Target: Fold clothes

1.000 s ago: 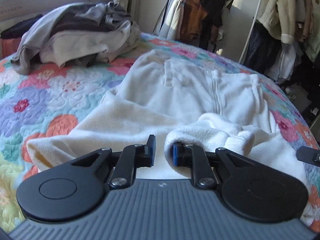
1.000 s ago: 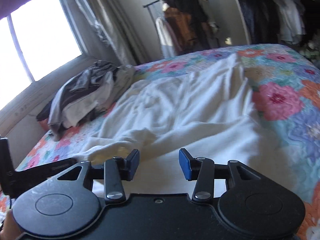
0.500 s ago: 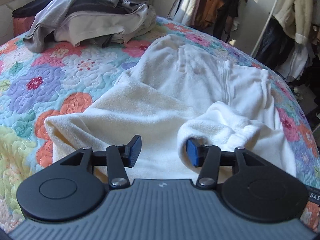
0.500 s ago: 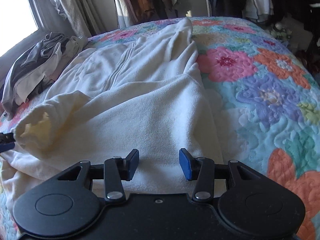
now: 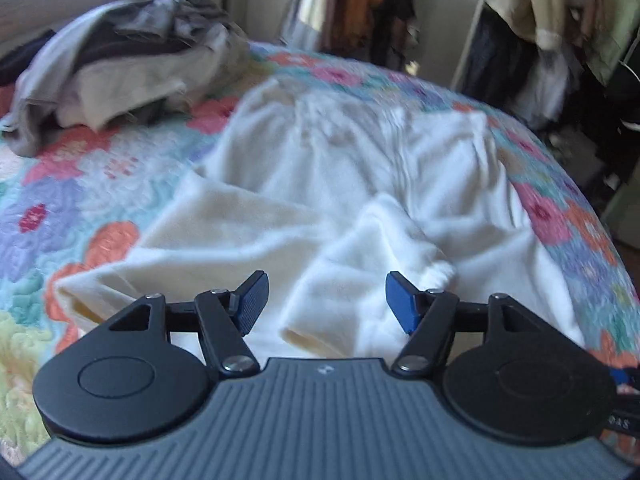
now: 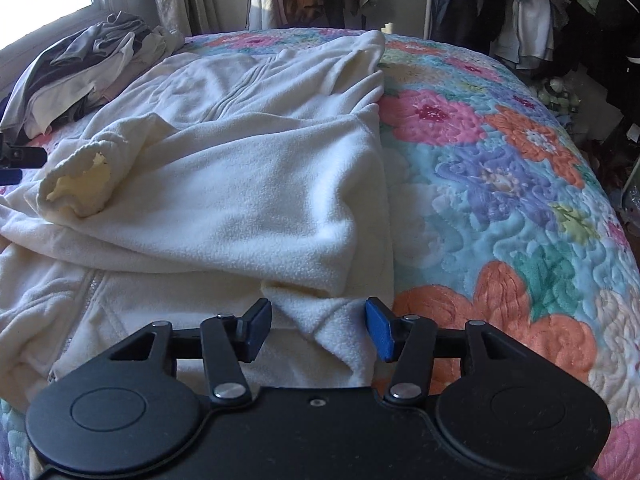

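A cream fleece zip jacket lies spread on the floral quilt, one sleeve folded across its body with the cuff open toward the left. My left gripper is open and empty, just above the folded sleeve's end. My right gripper is open, its jaws on either side of a corner of the jacket's hem at the near edge, not closed on it. The left gripper's edge also shows in the right wrist view.
A pile of grey and beige clothes sits at the far left of the bed, also in the right wrist view. Hanging garments on racks stand beyond the bed. The quilt lies bare on the right.
My left gripper opened wide and let go of the sleeve cuff, which now lies on the jacket. My right gripper swung right and down to the jacket's near hem corner.
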`<state>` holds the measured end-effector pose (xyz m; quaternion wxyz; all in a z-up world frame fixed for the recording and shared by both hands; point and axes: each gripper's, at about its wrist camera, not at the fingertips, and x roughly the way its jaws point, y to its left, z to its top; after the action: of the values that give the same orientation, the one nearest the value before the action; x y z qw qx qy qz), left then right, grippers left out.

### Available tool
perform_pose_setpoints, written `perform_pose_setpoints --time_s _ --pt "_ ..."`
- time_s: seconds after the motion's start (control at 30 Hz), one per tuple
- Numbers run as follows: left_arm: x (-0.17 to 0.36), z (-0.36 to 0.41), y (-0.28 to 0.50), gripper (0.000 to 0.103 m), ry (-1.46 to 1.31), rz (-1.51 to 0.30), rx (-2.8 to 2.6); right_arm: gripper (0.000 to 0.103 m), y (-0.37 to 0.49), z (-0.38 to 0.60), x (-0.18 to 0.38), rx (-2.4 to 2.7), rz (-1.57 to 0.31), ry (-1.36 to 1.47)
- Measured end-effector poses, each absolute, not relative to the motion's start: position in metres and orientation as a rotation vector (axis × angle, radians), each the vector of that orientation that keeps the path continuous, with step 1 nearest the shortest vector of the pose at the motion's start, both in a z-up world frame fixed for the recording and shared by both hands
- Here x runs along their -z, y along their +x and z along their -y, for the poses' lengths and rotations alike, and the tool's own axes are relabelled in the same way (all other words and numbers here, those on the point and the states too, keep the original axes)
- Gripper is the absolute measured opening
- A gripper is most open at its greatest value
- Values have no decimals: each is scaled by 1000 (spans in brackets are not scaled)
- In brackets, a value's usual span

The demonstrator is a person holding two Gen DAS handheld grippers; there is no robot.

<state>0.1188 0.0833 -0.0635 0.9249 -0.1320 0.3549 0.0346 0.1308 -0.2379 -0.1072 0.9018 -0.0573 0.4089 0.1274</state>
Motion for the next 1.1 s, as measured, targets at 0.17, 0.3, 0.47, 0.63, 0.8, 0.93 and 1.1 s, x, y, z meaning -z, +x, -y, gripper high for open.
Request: perform_pose_setpoints --time_s 0.17,0.3,0.47,0.63,0.8,0.93,1.1 --pt "90 -49 145 101 -147 -840 162 66 139 216 119 -265 -825 -257" --pt "100 -39 163 82 -56 -861 119 63 141 210 126 -255 -764 -370" --pt "82 -80 160 17 -194 -783 33 26 142 225 112 -187 -688 -259" --pt "54 -159 160 14 -386 -681 -91 17 142 236 106 -82 -646 -267" --pt "66 -213 140 11 -639 -722 -11 16 139 251 91 -10 -609 -231" --pt "102 -218 151 14 -622 -872 -140 8 145 263 97 17 -651 -217" --pt "107 -204 146 38 -470 -945 -143 8 148 288 114 -14 -770 -61"
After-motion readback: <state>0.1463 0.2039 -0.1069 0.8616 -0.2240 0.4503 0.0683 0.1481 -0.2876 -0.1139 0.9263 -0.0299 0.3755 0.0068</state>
